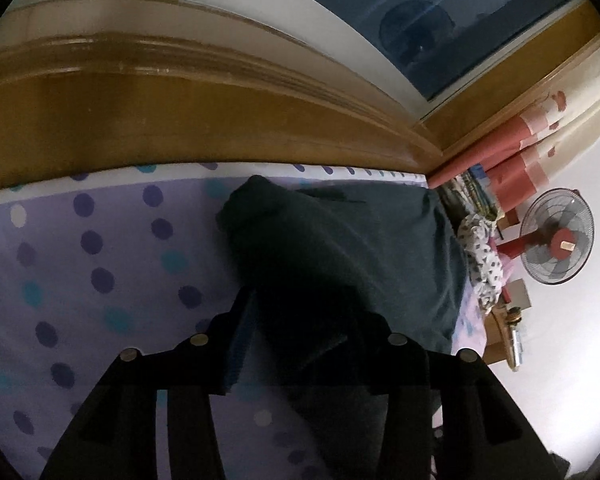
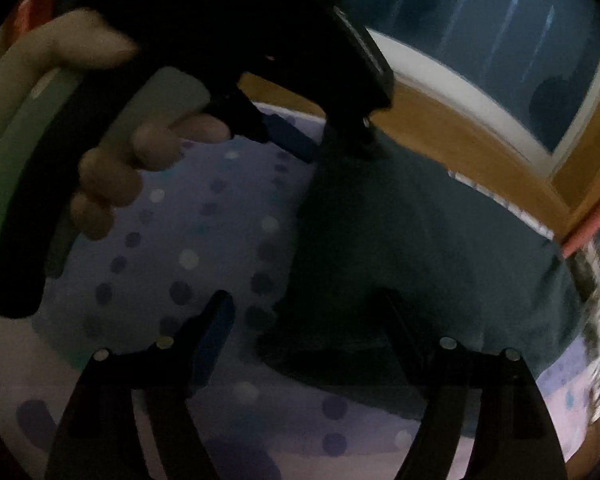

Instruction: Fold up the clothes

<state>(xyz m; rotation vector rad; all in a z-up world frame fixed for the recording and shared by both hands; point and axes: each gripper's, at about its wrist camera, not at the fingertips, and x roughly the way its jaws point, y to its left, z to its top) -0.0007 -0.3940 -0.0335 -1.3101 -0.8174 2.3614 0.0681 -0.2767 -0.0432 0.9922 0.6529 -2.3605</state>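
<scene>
A dark teal garment (image 1: 360, 240) lies folded on the purple dotted bed sheet (image 1: 80, 260). In the left wrist view my left gripper (image 1: 300, 304) reaches over the garment's near left corner. Its jaws stand apart, with dark cloth lying between them. The right wrist view shows the same garment (image 2: 420, 240) and my right gripper (image 2: 308, 312) wide open over its near left edge, one finger above the sheet and one above the cloth. At the upper left a person's hand (image 2: 112, 184) holds the left gripper (image 2: 336, 148) above the garment's far corner.
A wooden headboard (image 1: 180, 120) runs along the far side of the bed, with a window (image 1: 460, 20) above it. At the right are a red-and-cream curtain (image 1: 520, 148), a pile of patterned clothes (image 1: 484, 260) and a standing fan (image 1: 556, 236).
</scene>
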